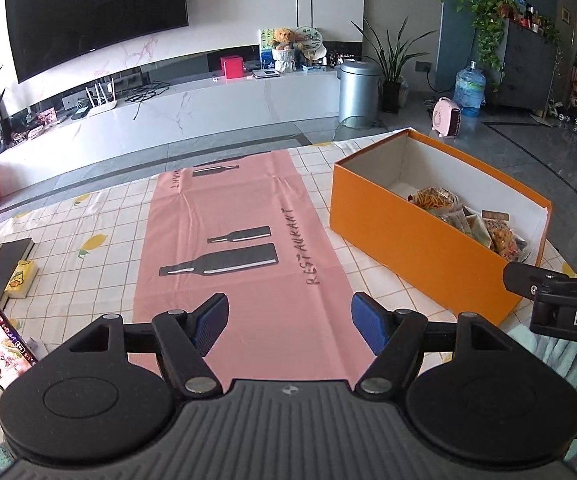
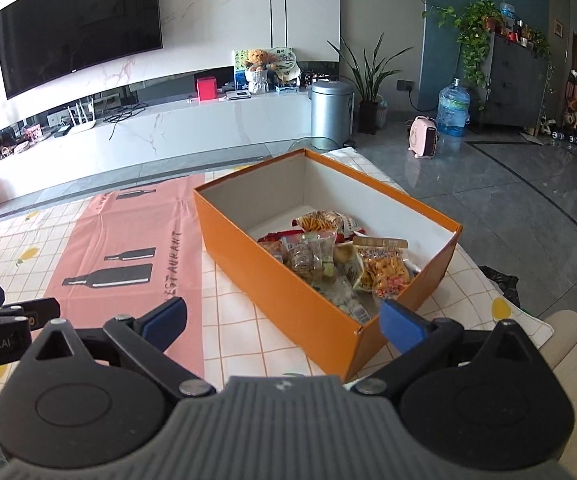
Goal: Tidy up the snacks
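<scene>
**Snack box on table, both grippers empty**

Orange box [image 2: 288, 300]: on the table's right side, beside the pink mat [image 1: 244, 248]; snack packets [image 2: 328, 260] inside.
Left gripper [image 1: 290, 320]: spread wide above the mat.
Right gripper [image 2: 284, 316]: spread wide, straddling the box's near corner.

Wall-mounted television [image 1: 96, 12]; teddy bear [image 1: 283, 38] and red box [image 1: 232, 67] on marble console; steel pedal bin [image 1: 358, 90]; water jug [image 1: 469, 88]; pink heater [image 1: 446, 117]; smartphone [image 1: 2, 338], screen lit.
</scene>
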